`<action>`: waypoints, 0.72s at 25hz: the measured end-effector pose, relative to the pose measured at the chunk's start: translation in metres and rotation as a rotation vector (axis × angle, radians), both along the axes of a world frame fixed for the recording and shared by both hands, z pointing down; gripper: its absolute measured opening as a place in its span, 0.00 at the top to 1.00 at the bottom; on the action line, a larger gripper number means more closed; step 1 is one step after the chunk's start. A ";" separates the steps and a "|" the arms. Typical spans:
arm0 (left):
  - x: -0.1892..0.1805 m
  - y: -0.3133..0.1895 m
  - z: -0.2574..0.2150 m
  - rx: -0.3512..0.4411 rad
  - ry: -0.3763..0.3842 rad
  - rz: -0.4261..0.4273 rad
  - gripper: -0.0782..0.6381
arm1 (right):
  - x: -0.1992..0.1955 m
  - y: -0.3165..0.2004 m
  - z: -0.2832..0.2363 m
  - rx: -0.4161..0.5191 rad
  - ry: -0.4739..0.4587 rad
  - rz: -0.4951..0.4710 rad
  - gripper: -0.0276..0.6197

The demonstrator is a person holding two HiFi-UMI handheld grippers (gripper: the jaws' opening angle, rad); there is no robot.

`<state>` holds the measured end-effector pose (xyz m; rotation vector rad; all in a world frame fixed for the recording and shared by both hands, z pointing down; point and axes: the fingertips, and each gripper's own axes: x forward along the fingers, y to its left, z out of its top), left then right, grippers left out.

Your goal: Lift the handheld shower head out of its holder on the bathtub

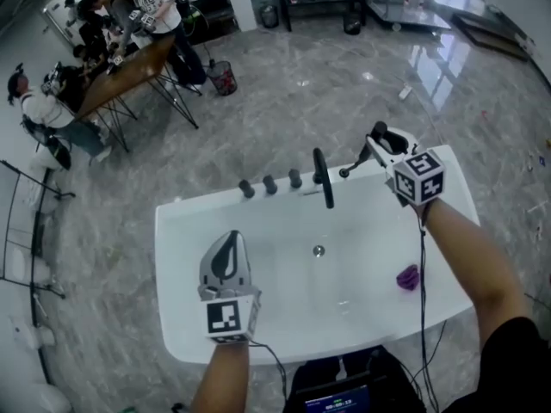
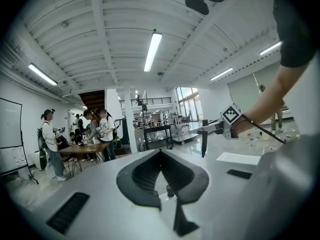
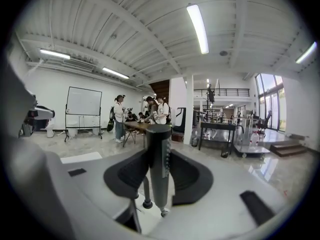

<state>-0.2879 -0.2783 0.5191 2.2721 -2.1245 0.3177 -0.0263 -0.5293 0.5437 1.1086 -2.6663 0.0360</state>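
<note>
A dark grey stick-shaped shower head (image 3: pixel 159 169) stands upright between the jaws of my right gripper (image 3: pixel 159 154), which is shut on it. Its lower end hangs free, with a thin rod ending in a ball beside it. In the head view the right gripper (image 1: pixel 375 140) is raised above the back right corner of the white bathtub (image 1: pixel 176 231), and the shower head's lower end (image 1: pixel 349 171) pokes out beneath it. My left gripper (image 1: pixel 231 237) hovers over the tub's near left part, shut and empty. The left gripper view shows the right gripper (image 2: pixel 207 130) off to the right.
A tall black post (image 1: pixel 323 177) and three dark knobs (image 1: pixel 270 184) stand on the tub's back rim. A purple object (image 1: pixel 407 276) lies inside the tub near the drain (image 1: pixel 318 250). Several people sit and stand round a wooden table (image 1: pixel 129 67) at the far left.
</note>
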 end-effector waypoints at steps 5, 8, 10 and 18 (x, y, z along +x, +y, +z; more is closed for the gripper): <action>-0.003 0.011 -0.003 -0.017 0.007 0.014 0.88 | 0.012 0.016 -0.025 0.015 -0.021 0.021 0.73; -0.001 0.011 -0.019 -0.002 -0.002 0.040 0.88 | 0.017 0.026 -0.043 0.021 -0.037 0.024 0.73; 0.000 0.012 -0.029 0.011 -0.009 0.056 0.88 | 0.019 0.036 -0.056 0.031 -0.048 0.024 0.73; 0.006 0.004 -0.056 0.040 0.008 0.077 0.88 | 0.035 0.070 -0.098 0.058 -0.101 0.049 0.73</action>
